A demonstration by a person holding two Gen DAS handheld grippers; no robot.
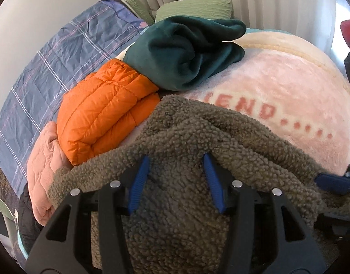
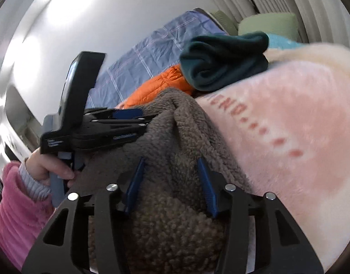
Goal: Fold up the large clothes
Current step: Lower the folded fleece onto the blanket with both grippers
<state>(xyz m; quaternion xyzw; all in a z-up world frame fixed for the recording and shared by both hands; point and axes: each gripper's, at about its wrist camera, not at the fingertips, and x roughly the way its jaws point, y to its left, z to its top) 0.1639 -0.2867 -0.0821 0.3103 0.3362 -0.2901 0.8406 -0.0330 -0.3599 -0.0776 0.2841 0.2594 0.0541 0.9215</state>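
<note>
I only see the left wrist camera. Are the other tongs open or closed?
Observer: Open. The right tongs sit spread over the brown fleece jacket, with fleece bulging between the fingers.
Operator: Who's holding my tongs?
Observer: A left hand in a pink sleeve grips the handle under the left tongs.
</note>
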